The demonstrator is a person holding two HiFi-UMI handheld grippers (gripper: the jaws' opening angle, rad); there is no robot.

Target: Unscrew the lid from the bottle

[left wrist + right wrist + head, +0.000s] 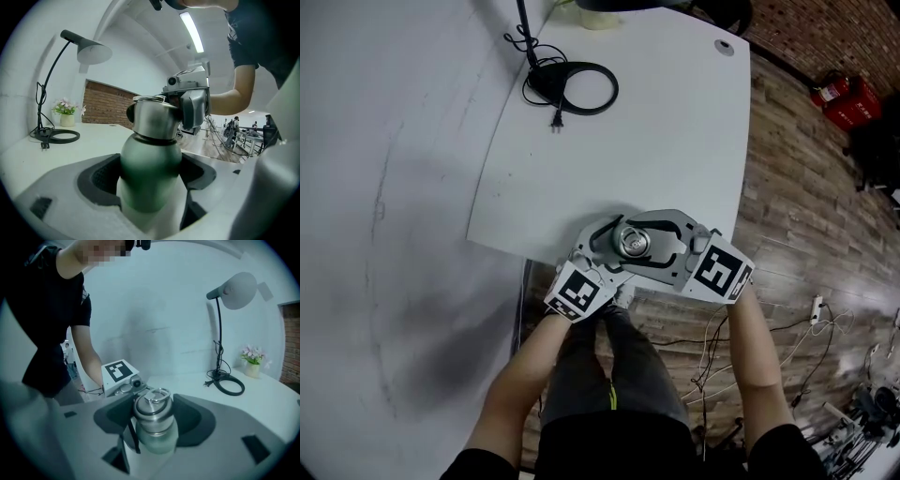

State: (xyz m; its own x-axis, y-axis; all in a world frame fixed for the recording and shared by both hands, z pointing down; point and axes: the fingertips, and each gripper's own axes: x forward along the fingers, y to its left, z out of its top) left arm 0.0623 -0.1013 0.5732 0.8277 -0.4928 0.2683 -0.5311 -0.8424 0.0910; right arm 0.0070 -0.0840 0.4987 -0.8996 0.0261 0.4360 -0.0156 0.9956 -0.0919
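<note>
1. One white bench (675,122) is filling most of the head view, with wood floor (806,216) showing past its right and near edges.
2. One person is standing at the bench's near edge with bare forearms reaching forward, holding a hand-held gripper in each hand.
3. One black lamp (86,47) is standing well back on the bench. Its cord is lying coiled round the base, with the plug (555,120) just beside it.
4. The left hand-held gripper (150,178) is clenching the green body of the bottle (151,154), its pads pressing in from both sides.
5. The right hand-held gripper (154,418) is reaching in from the opposite side, higher up. It is grasping the lid (152,408), with its dark pads sitting against the lid's two sides.
6. The bottle is standing upright between the two grippers, over the bench's near edge. Whether it is touching the bench cannot be told.
7. The steel lid is sitting on the bottle's neck, carrying a small ring (158,393) on top.
8. One small flower pot (67,119) is sitting near the lamp's base.
</note>
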